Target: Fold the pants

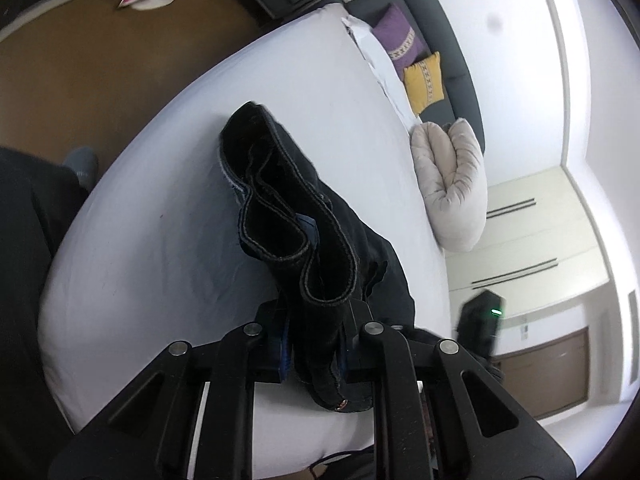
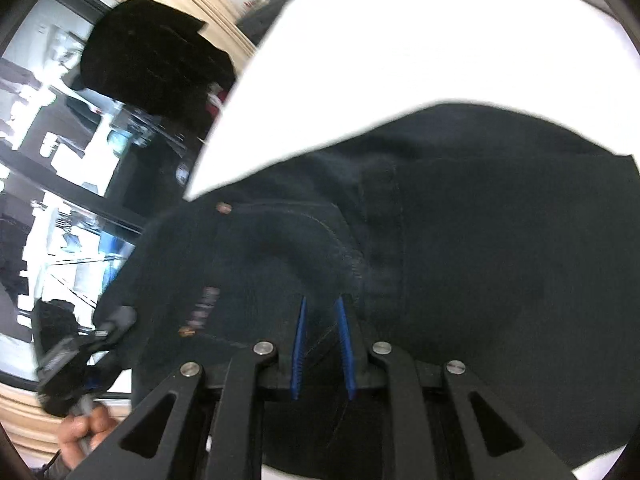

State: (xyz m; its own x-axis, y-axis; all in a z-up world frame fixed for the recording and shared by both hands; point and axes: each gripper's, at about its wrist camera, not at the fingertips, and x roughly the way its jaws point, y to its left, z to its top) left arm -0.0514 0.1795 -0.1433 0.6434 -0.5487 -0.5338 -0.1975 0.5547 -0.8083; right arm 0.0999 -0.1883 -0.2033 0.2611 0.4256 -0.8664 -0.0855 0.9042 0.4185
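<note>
The pants [image 1: 288, 208] are black jeans with pale stitching, draped over a white bed [image 1: 160, 200]. In the left wrist view my left gripper [image 1: 316, 332] is shut on a bunched hem end of the pants and holds it lifted above the sheet. In the right wrist view the pants [image 2: 460, 232] fill most of the frame near the waist and pocket, with copper rivets showing. My right gripper [image 2: 322, 332] is shut on a fold of this dark cloth between its blue pads. The other gripper [image 2: 76, 356] and a hand show at lower left.
A beige rolled pillow [image 1: 452, 184], a white pillow [image 1: 376, 56], a purple cushion [image 1: 400, 40] and a yellow cushion [image 1: 426, 80] lie at the head of the bed. A brown floor [image 1: 80, 72] lies left. A dark chair [image 2: 156, 60] stands by glass shelves.
</note>
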